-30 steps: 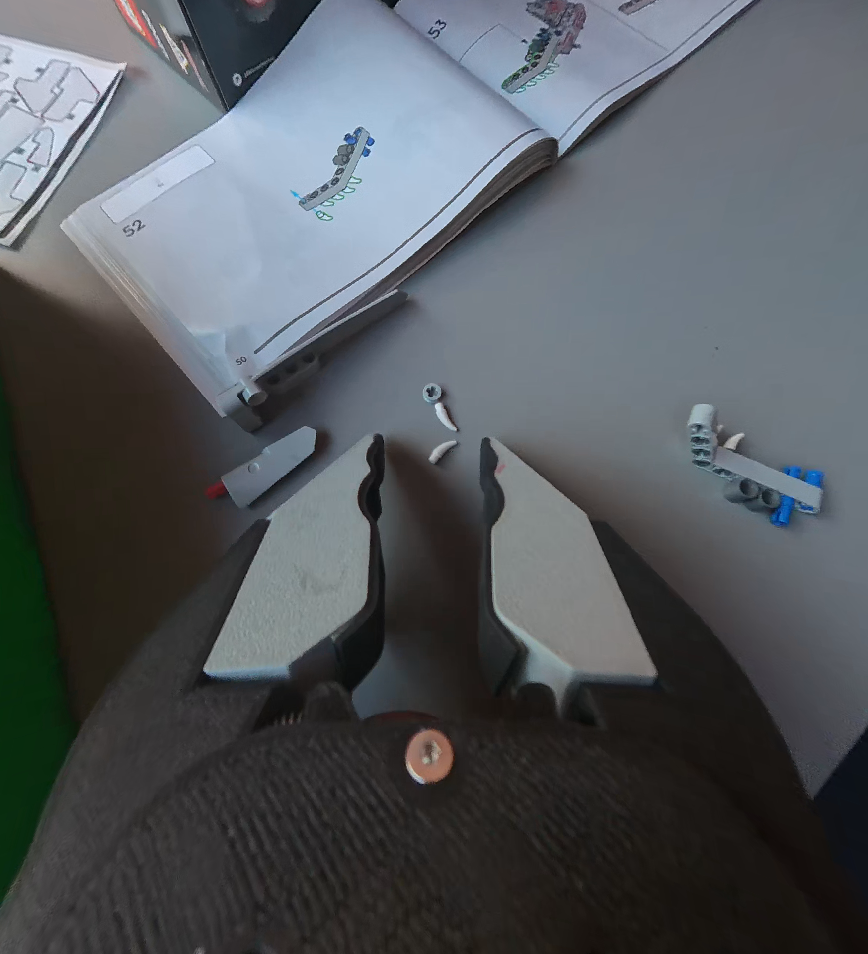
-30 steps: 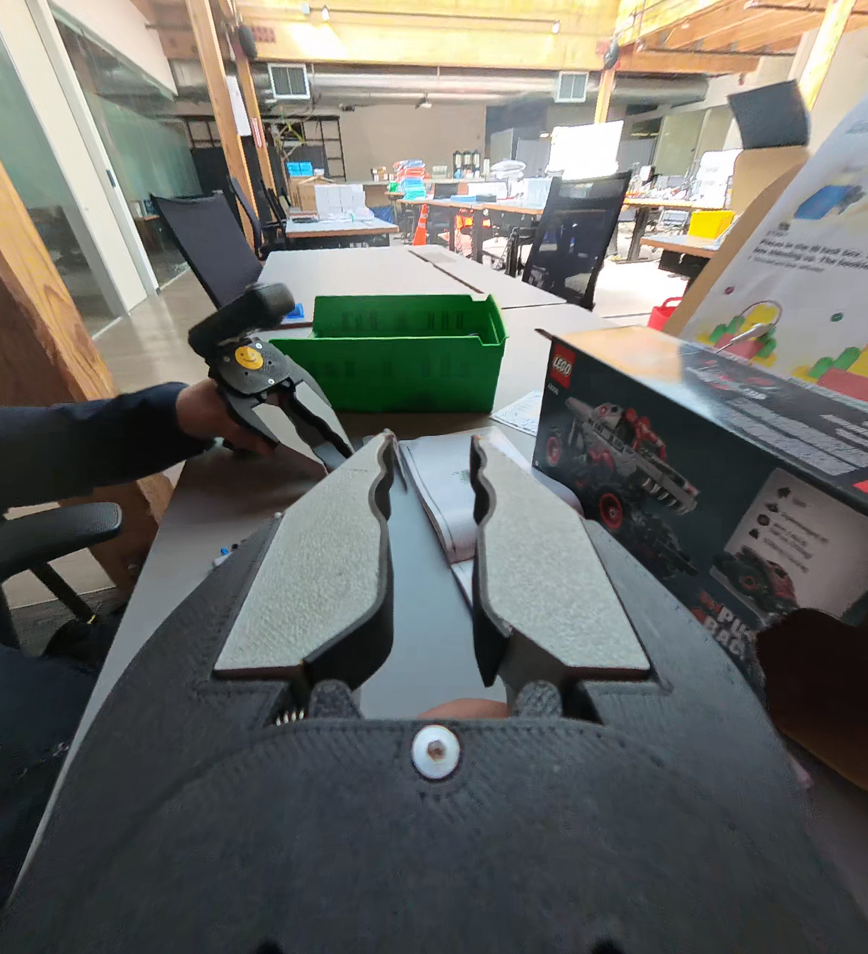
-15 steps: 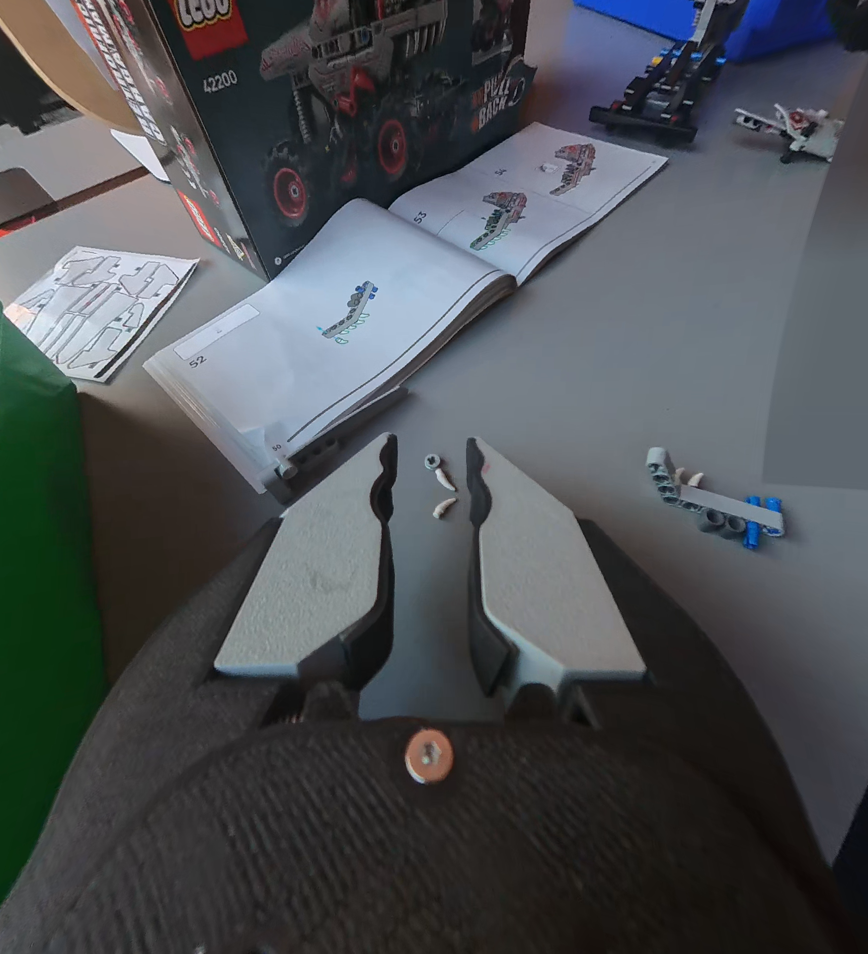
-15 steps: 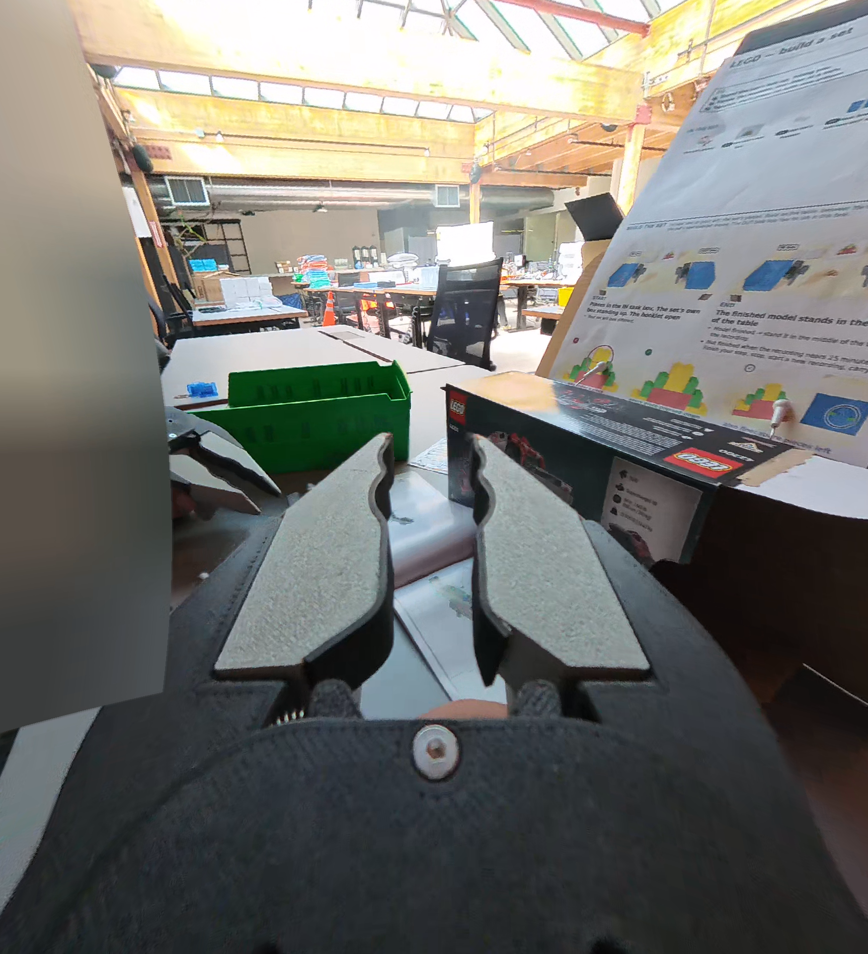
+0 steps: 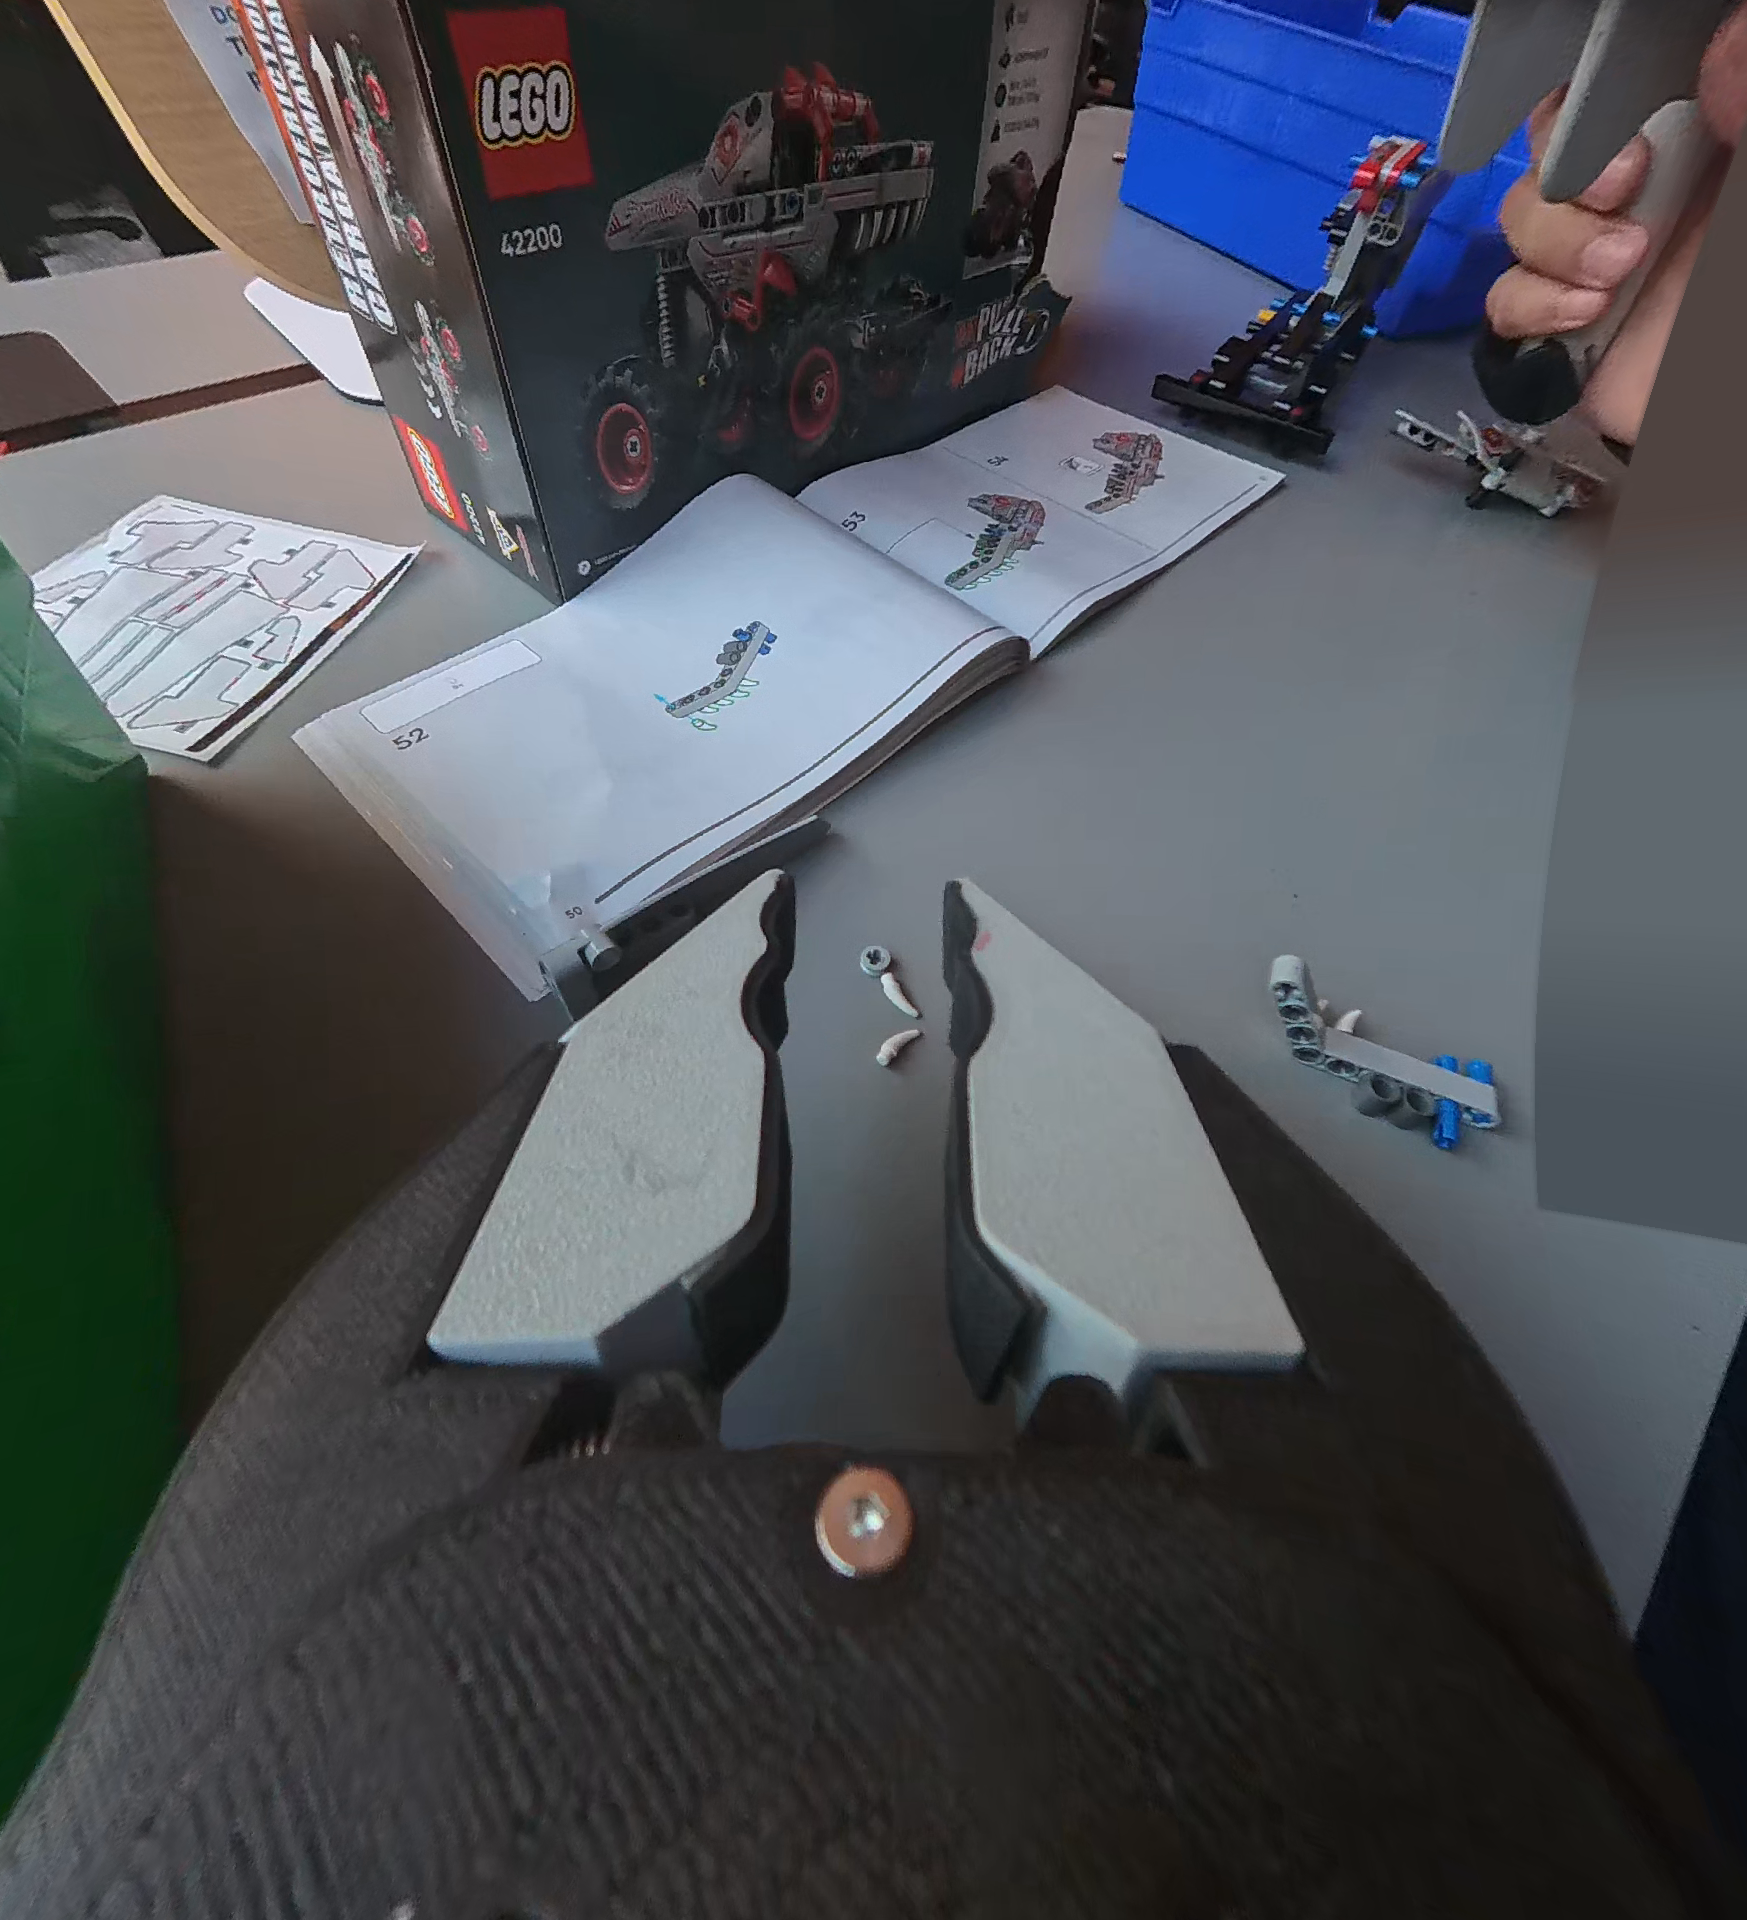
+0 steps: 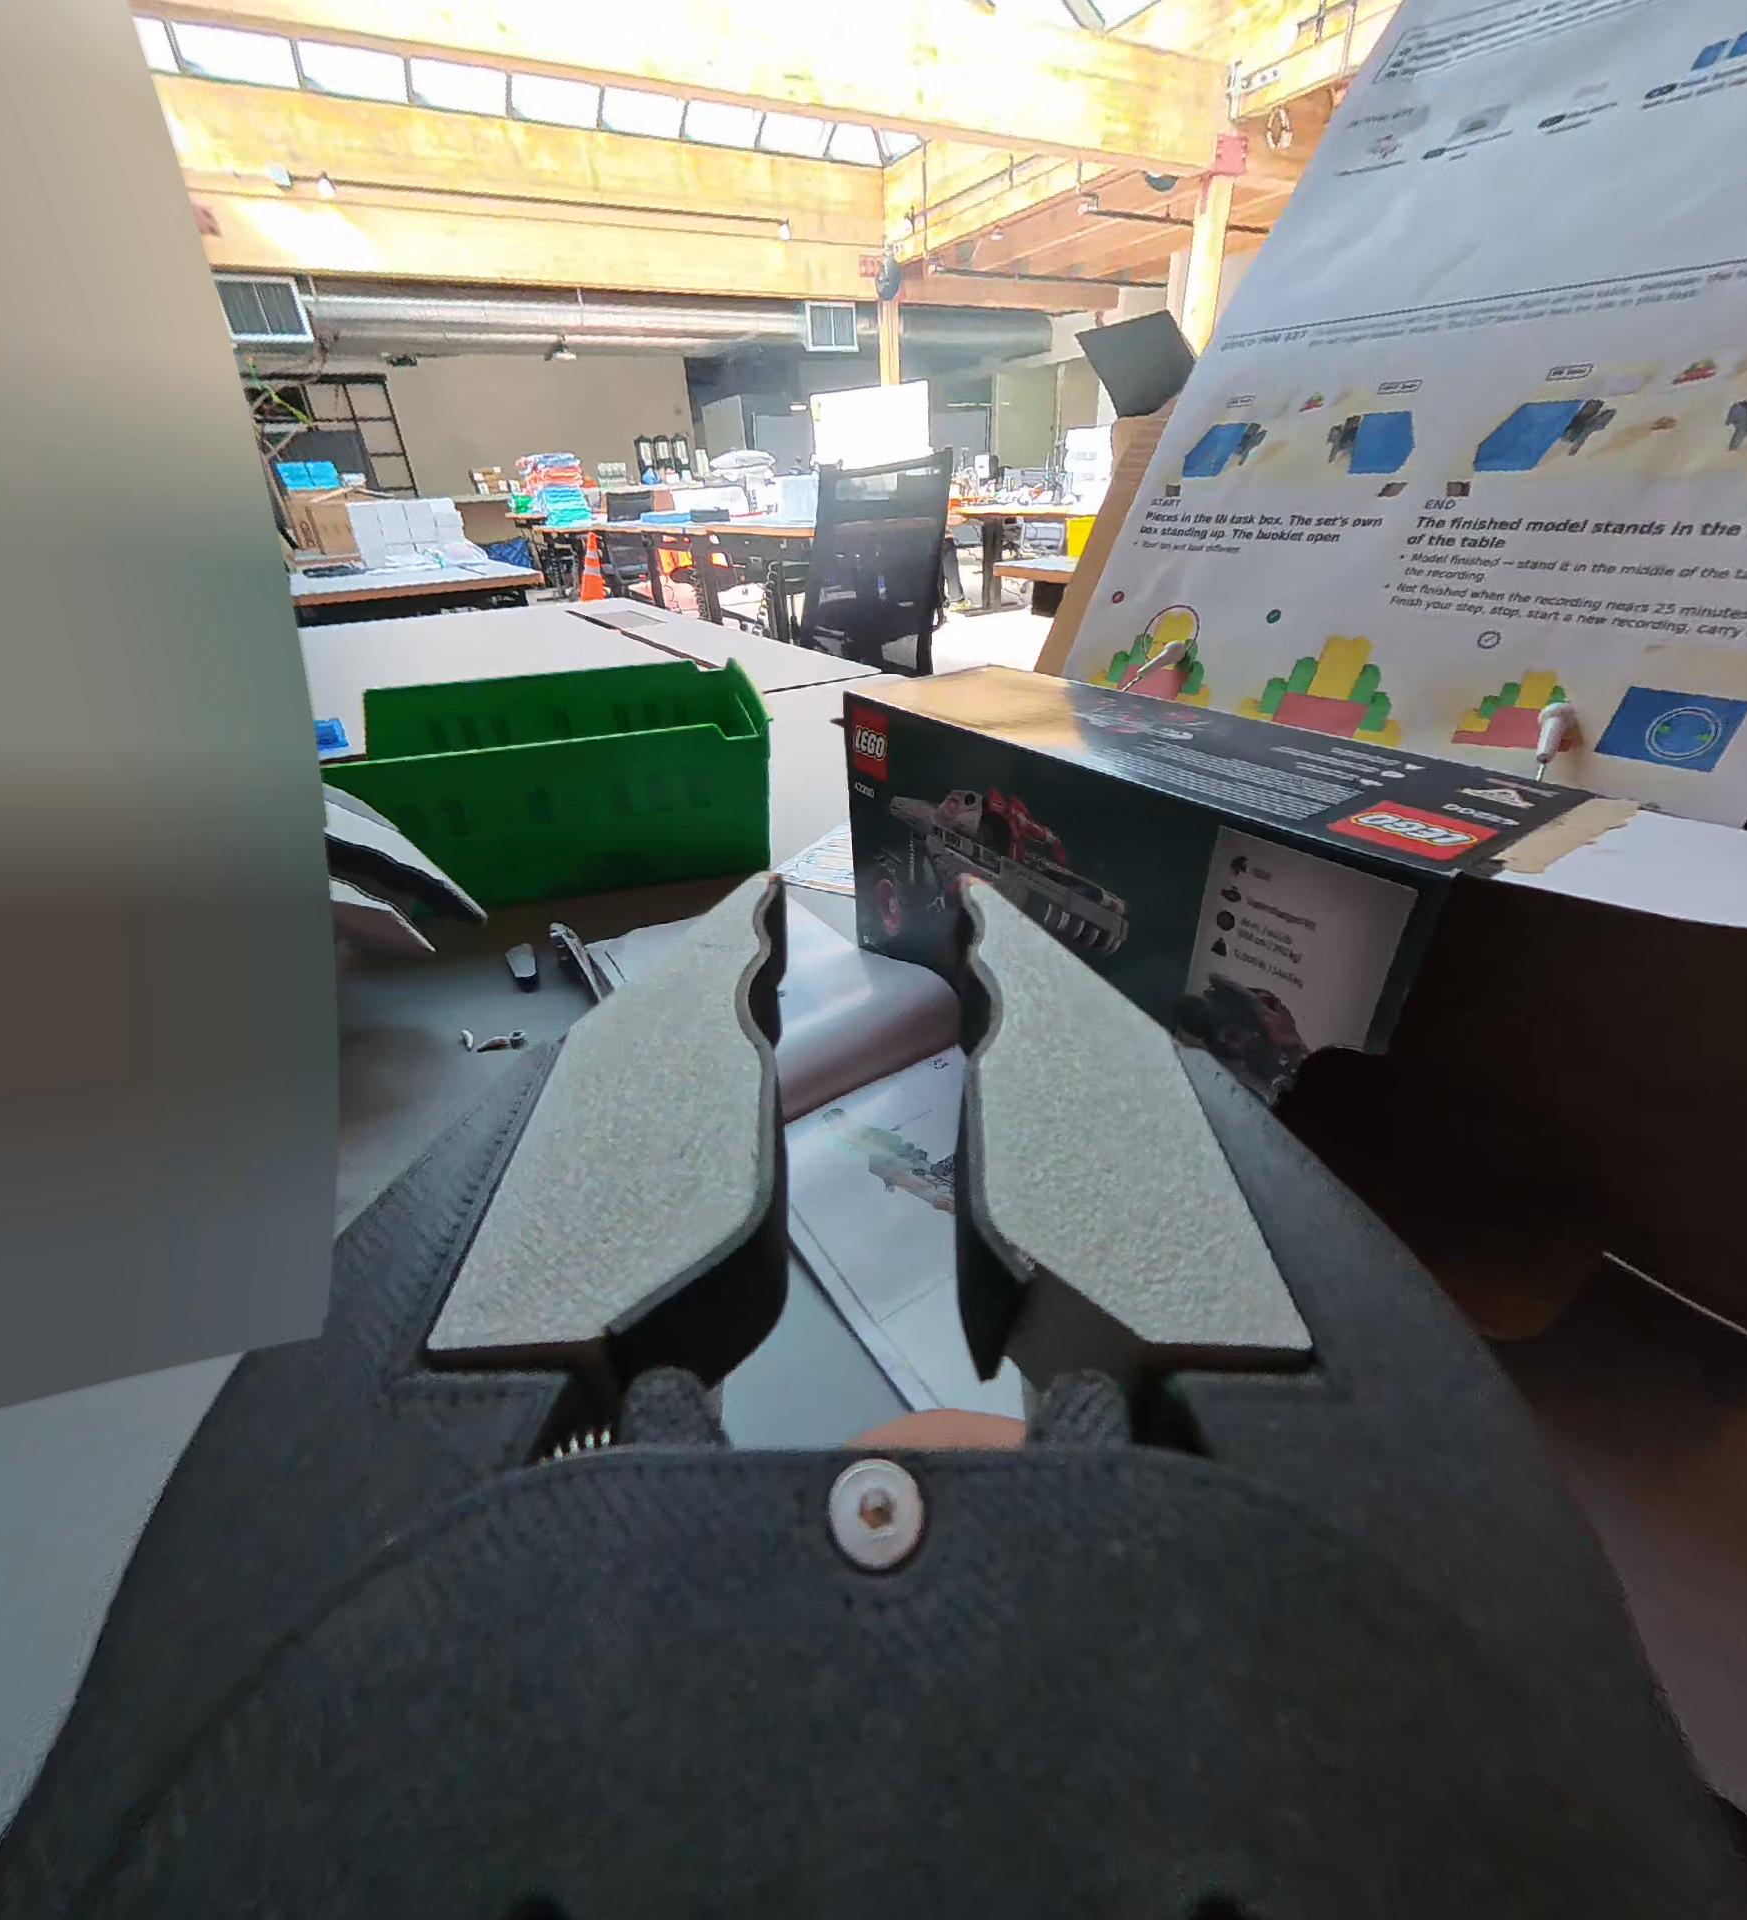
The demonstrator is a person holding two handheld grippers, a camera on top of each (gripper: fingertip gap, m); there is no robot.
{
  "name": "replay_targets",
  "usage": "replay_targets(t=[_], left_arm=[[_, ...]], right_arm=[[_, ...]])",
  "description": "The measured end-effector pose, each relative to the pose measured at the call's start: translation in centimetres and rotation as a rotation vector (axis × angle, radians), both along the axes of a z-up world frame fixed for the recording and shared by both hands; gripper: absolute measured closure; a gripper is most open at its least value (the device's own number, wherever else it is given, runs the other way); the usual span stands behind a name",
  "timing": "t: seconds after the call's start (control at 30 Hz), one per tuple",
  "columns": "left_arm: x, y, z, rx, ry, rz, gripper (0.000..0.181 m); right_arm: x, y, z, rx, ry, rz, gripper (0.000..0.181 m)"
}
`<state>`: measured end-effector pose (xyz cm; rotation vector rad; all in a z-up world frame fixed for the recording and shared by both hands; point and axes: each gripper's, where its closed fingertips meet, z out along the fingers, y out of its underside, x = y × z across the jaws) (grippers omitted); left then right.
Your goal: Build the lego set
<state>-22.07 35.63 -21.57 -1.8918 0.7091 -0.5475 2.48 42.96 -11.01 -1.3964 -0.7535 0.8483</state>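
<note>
Left gripper [image 5: 869,909] is held released, empty, above the desk [image 5: 1212,790]; two white tooth pieces [image 5: 898,1018] are seen between its fingertips. Right gripper [image 6: 869,914] is likewise released, empty. Grey jaw subassembly [image 5: 1383,1060] lies right of the left gripper.

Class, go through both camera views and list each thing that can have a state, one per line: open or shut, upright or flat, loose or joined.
Left gripper: jaws open, empty.
Right gripper: jaws open, empty.
Instruction booklet: open, flat on table.
Set box: standing upright.
Two white teeth: loose on table.
Grey beam assembly: partly built, lying flat.
Sticker sheet: lying flat.
Green bin: upright, open top.
</note>
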Motion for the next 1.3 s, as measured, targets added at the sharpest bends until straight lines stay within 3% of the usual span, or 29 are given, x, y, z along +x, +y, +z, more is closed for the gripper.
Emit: replay_targets(t=[0.03, 0.27, 0.53, 0.97, 1.3], left_arm=[[0.0, 0.0, 0.0, 0.001, 0.001, -0.003, 0.155], [0.7, -0.8, -1.3, -0.103, 0.016, -0.088, 0.168], [-0.5, -0.9, -3.8, -0.205, 0.153, -0.086, 0.164], [-0.4, -0.9, -5.2, -0.248, 0.235, -0.084, 0.163], [-0.6, -0.6, -4.8, -0.232, 0.218, -0.063, 0.158]], right_arm=[[0.0, -0.1, 0.1, 0.015, -0.01, -0.008, 0.153], [0.0, -0.7, 0.7, 0.05, -0.016, -0.009, 0.154], [-0.8, -1.0, 0.1, 0.043, -0.041, 0.019, 0.154], [-4.1, -2.4, -3.1, 0.003, -0.143, 0.112, 0.154], [-5.1, -2.4, -5.9, -0.005, -0.271, 0.121, 0.155]])
